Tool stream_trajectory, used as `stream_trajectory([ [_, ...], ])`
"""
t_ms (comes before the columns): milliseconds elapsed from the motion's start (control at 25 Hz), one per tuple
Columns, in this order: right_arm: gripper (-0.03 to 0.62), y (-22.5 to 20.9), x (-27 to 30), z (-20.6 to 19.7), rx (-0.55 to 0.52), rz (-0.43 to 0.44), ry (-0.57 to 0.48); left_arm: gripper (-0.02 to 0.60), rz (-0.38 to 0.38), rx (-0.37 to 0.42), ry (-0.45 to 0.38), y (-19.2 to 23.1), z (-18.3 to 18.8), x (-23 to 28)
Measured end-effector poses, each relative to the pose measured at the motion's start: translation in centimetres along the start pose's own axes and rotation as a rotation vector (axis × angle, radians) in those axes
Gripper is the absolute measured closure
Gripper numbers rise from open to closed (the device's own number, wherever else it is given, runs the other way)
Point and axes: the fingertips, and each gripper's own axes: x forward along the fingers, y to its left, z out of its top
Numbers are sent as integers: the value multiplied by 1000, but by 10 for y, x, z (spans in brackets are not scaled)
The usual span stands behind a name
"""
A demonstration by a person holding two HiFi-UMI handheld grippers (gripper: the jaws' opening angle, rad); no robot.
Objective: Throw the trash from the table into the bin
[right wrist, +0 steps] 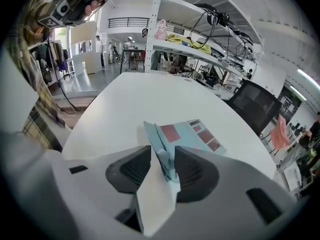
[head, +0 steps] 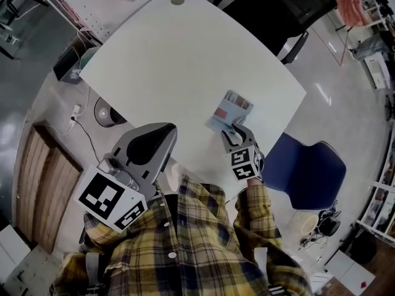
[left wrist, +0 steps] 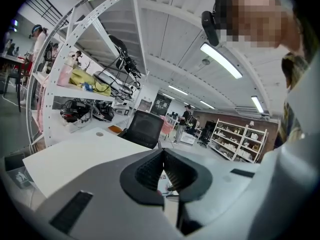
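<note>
Head view: we see a white desk (head: 185, 60) with a pale blue leaflet (head: 231, 110), red patches printed on it, lying flat by the desk's near right edge. The right gripper (head: 236, 130) reaches in over that edge, its tips on the leaflet's near end. The left gripper (head: 163, 134) sits at the near left edge, well apart from the leaflet. A small round disc (head: 178, 0) lies at the desk's far corner. A black office chair (head: 271, 8) stands past the far right edge and a blue chair (head: 308, 168) beside the near right edge. Left gripper view: we see the left gripper (left wrist: 163, 154) with its jaw tips meeting and nothing between the pads; beyond it are the desk (left wrist: 75, 156), the black chair (left wrist: 145, 129) and a cluttered white rack (left wrist: 75, 79). Right gripper view: we see the right gripper (right wrist: 162, 151) with its jaws standing apart. A raised, creased fold of the leaflet (right wrist: 185, 134) stands in the gap, closer to the right pad and not clamped. The rest of the leaflet lies flat on the desk (right wrist: 130, 99) just ahead, toward its right edge. We cannot tell which thing is the bin in any view.
</note>
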Motion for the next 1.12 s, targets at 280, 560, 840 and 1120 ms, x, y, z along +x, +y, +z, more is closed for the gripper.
stream_trajectory([
  [280,559,-2,-3,3,28,19,-36,574,32,-10,-23,-6,1,-8],
  [560,576,-5,-21,8,114,25,-78,574,21,4,-36,-22,2,-9],
  [840,585,-14,-62,13,247,21,-164,574,10,28,-59,-49,2,-13],
  [1120,586,-8,-102,16,285,36,-242,574,33,30,-81,-71,-14,-24],
])
